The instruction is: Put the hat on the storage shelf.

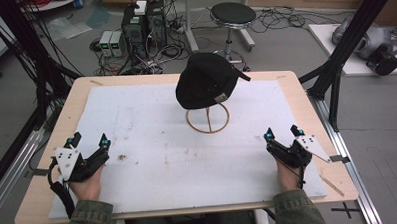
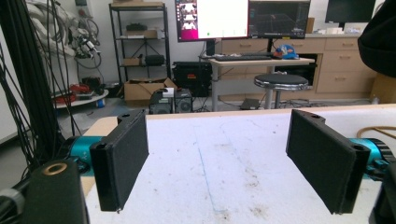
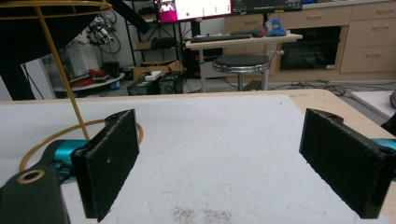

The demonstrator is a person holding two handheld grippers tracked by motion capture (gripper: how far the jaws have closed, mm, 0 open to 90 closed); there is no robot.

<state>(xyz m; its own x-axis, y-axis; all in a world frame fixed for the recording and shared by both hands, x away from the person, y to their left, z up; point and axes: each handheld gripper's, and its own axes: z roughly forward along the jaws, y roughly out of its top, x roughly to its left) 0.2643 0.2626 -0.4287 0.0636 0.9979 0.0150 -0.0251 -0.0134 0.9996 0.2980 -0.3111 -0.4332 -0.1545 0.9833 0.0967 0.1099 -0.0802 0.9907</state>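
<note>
A black cap (image 1: 208,80) rests on top of a gold wire stand (image 1: 208,119) at the middle back of the white foam mat (image 1: 153,158). In the right gripper view the stand (image 3: 56,65) rises at the left with the cap's dark underside (image 3: 28,32) above it. The cap's edge (image 2: 380,39) shows at the top right of the left gripper view. My left gripper (image 1: 90,141) rests open at the mat's front left, held by a hand. At the front right my right gripper (image 1: 282,132) also stands open. Nothing lies between either pair of jaws.
The mat covers a wooden table (image 1: 306,103). Beyond the table's far edge stand a black stool (image 1: 232,15), computer boxes (image 1: 143,24) and tangled cables on the floor. Black frame posts (image 1: 344,52) rise at both sides of the table. Small dark stains (image 1: 122,156) mark the mat.
</note>
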